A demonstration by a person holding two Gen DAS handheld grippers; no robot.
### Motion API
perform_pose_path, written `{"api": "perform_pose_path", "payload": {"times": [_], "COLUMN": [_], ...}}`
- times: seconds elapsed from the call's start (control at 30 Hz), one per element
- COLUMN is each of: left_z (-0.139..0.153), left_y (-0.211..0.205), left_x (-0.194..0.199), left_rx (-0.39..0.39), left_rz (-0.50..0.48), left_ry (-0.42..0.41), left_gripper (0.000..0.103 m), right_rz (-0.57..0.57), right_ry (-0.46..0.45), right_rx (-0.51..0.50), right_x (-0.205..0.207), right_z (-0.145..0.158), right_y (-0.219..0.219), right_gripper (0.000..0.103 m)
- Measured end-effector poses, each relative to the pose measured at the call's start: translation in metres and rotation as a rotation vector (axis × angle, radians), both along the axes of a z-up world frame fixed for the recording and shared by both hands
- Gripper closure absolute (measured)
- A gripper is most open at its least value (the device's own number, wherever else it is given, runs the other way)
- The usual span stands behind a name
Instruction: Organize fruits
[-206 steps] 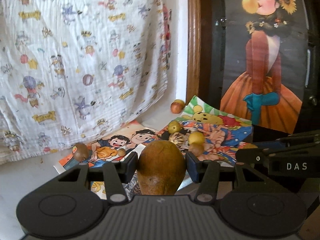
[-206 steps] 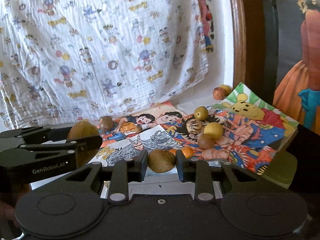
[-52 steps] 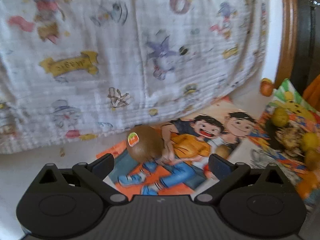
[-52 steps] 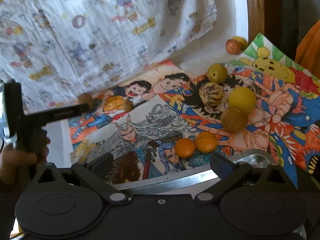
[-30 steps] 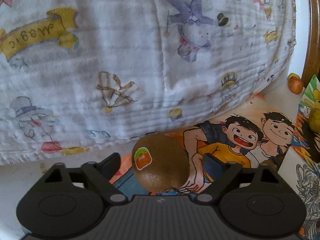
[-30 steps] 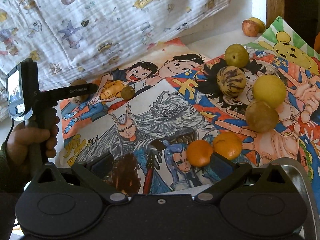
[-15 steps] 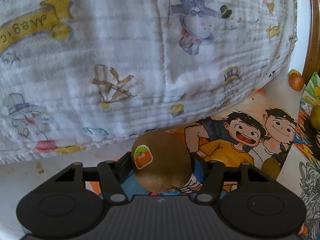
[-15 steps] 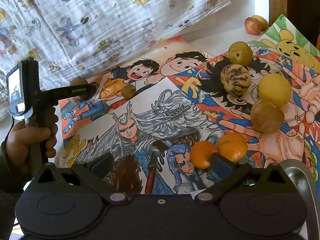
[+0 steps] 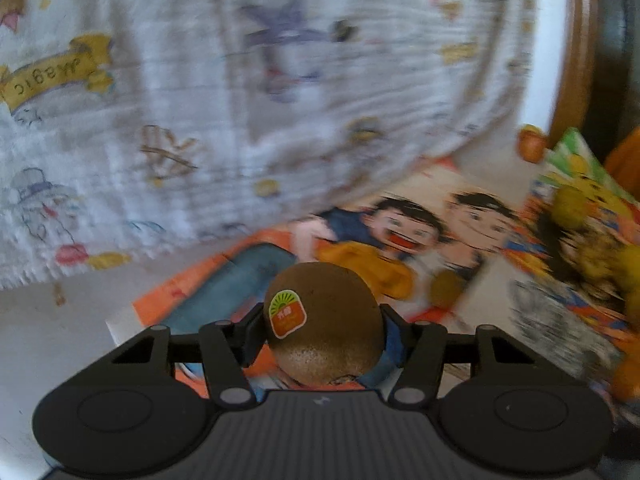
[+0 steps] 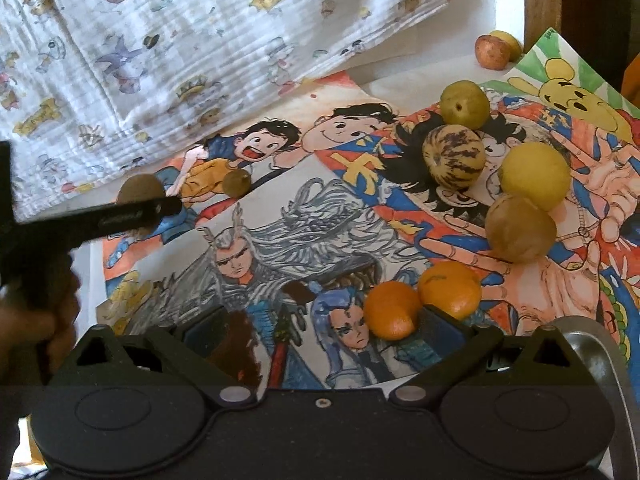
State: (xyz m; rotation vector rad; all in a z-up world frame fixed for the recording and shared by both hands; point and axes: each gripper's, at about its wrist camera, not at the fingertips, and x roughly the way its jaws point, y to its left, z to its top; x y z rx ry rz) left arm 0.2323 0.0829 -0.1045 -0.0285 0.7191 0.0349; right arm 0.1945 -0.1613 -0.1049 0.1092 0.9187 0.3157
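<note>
Cartoon-printed white cloth [image 10: 200,40] backs a surface covered in colourful drawings [image 10: 280,232]. At left, we see the left gripper [image 9: 322,322] clamped on a brown kiwi [image 9: 324,320] bearing a sticker, above the orange drawing. At right, the right gripper [image 10: 320,328] is spread wide, empty, two oranges [image 10: 420,300] just beyond its right finger.

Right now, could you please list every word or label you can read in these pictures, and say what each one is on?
"Magic", seen mirrored: yellow ribbon print on the cloth.
Sticker on the kiwi in the left gripper: characters too small to read.
Lettering along the left gripper's side in the right wrist view: blurred, unreadable.
</note>
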Motion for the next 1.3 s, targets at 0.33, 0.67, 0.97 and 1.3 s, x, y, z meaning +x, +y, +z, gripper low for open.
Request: {"api": "perform_pose_path", "payload": {"times": [0.33,0.67,0.97,1.3], "left_z": [0.0,0.0,0.003,0.013], "left_y": [-0.038,-0.044,-0.047,-0.062], "left_x": [-0.032,-0.041,-0.047,-0.067], "left_rx": [-0.041,-0.033,-0.023,0.009], "left_rz": [-0.111,-0.126,-0.135,-0.142], "left_ry": [0.043,0.05,0.047,0.027], "left_gripper": [0.04,0.04,0.04,0.04], "right_rz": [0.041,0.017,0.008,0.025], "right_ry": [-0.082,-0.039,-0.037,-0.098], "right_rx": [-0.124,-0.144,-0.155,-0.106], "right_x": [0.007,0.011,0.004,-0.022], "right_z": [-0.003,-0.01,-0.008,0.017], "right_y": [0.01,-0.003,-0.008,-0.007], "right_gripper": [0.019,0.051,0.069,0.07]}}
